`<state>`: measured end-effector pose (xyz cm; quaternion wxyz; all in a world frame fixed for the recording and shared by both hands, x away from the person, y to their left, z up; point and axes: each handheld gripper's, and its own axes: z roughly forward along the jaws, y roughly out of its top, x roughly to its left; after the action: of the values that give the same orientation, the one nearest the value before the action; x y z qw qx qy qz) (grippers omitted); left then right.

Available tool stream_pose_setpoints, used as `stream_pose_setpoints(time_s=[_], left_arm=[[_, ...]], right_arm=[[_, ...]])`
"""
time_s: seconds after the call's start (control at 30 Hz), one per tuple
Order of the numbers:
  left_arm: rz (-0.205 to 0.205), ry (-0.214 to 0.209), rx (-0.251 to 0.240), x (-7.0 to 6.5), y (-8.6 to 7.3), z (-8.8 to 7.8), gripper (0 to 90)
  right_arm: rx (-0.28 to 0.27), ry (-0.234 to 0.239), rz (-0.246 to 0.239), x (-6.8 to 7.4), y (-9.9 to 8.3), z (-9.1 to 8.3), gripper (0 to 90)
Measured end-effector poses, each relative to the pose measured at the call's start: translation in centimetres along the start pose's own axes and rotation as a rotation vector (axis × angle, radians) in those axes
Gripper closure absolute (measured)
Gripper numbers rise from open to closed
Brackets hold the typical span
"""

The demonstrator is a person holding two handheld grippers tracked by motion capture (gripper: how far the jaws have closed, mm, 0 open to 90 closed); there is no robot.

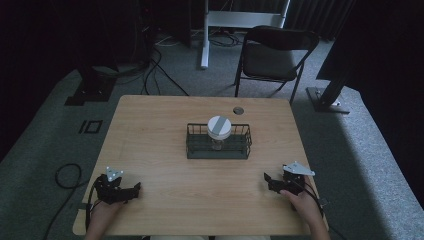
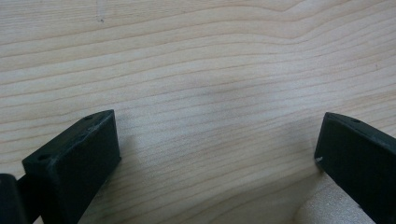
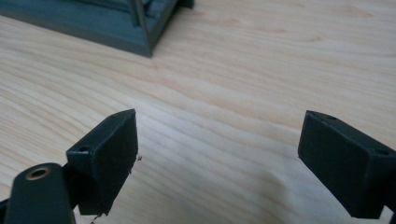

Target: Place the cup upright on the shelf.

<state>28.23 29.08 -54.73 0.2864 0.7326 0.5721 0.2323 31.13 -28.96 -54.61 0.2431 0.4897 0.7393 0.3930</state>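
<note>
Beyond right gripper (image 3: pixel 219 144) jaws, basket (image 3: pixel 116 39) corner.

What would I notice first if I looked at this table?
A jar with a white lid stands in a dark wire basket at the middle of the wooden table. Near the front edge, the left gripper and right gripper rest open, holding nothing.

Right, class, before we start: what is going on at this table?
A person sits at a wooden table with a two-jaw gripper in each hand. The left gripper and the right gripper rest near the front corners, both with jaws wide open and holding nothing. In the middle stands a dark wire basket with a jar in it, topped by a white lid. Neither gripper touches the basket or the jar; handling has not yet begun.
</note>
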Motion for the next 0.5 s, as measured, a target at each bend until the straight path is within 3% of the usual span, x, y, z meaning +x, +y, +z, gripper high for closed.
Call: stream_pose_setpoints(time_s=[0.27,0.5], left_arm=[[0.0,0.0,0.0,0.0,0.0,0.0,0.3],[0.0,0.0,0.0,0.0,0.0,0.0,0.3]], right_arm=[[0.044,-0.04,0.036,-0.3,-0.7,-0.7,12.1],[0.089,-0.092,0.034,-0.1,-1.3,-1.2,12.1]])
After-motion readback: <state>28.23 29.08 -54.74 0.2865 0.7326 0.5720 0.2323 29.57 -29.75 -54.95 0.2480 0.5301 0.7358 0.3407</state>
